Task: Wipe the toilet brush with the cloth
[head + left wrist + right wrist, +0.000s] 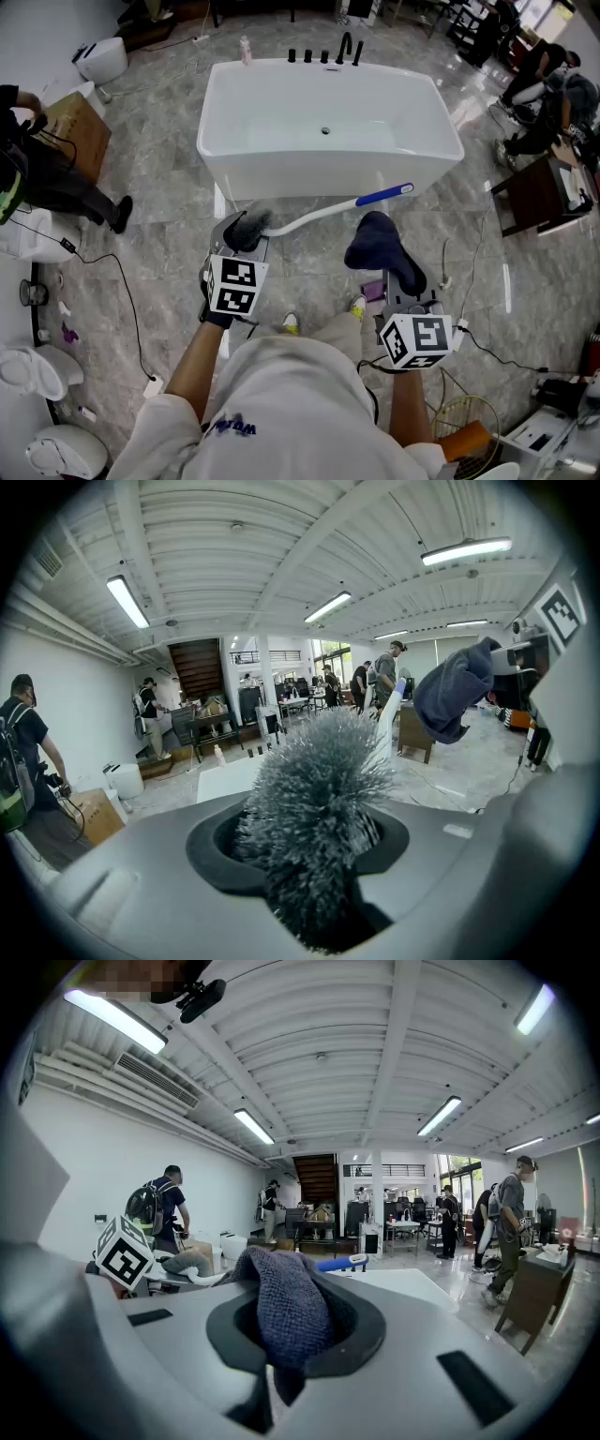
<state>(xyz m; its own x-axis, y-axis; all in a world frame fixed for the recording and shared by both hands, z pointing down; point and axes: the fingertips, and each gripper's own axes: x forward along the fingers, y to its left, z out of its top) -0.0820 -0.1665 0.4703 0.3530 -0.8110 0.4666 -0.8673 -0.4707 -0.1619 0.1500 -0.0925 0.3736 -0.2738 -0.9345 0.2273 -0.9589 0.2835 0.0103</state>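
**Brush in your left gripper, cloth in your right, both in front of the bathtub**

Your left gripper (242,247), near the front left corner of the glossy white rectangular bathtub (281,178), has its jaws pinched on the toilet brush (314,216) at its head, a round tuft of stiff grey bristles (314,780). From there the slim, curved white handle runs rightward along the bathtub's front wall and ends in a blue grip (384,194). Just right of that, and apart from the handle, the cloth (380,246), a soft dark-blue knitted fabric, stands bunched up from your right gripper (405,292), whose jaws are clamped on its lower folds. The bathtub's smooth basin shows a small drain (325,130), with black faucet fittings (323,54) on its far rim.
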